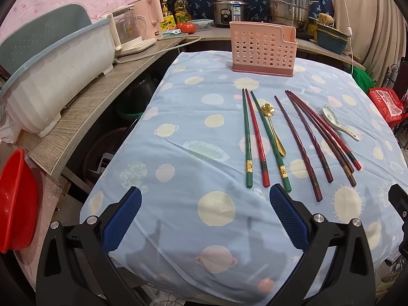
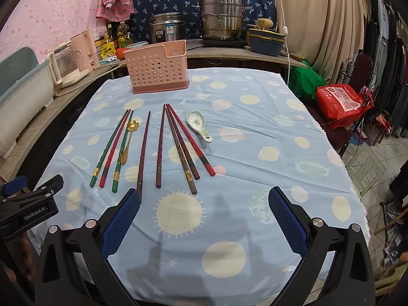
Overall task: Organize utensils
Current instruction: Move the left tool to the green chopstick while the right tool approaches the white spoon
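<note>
A pink perforated utensil holder stands empty at the far side of the table. In front of it lie several chopsticks: green and red ones on the left, dark red-brown ones on the right. A gold flower spoon lies among the green ones. A white ceramic spoon lies at the right. My left gripper and right gripper are both open and empty, hovering above the near cloth, short of the chopstick ends.
The table wears a blue planet-print cloth. A grey counter at the left holds a white dish rack and a kettle. A rice cooker and steel pot stand behind. A red bag sits at the right.
</note>
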`<action>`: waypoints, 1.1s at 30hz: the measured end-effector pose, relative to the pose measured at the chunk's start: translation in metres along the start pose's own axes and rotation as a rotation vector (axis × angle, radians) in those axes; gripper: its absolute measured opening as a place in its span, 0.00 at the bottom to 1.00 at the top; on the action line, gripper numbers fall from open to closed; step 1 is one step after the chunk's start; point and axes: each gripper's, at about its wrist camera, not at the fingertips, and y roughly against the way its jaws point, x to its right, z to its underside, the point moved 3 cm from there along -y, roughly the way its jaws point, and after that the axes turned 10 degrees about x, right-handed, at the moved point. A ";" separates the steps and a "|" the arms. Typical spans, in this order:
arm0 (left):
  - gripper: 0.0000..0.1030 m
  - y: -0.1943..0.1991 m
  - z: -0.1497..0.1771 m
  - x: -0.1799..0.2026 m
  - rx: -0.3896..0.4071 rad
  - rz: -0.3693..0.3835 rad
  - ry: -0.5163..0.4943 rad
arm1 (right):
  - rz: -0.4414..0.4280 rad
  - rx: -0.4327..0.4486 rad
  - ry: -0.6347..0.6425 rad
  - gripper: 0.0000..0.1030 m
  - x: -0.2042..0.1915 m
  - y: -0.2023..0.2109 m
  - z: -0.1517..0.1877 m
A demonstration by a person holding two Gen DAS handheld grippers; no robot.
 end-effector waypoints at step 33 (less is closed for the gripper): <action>0.63 -0.093 0.001 0.026 -0.126 0.124 -0.016 | 0.037 -0.097 -0.050 0.94 0.027 -0.068 0.002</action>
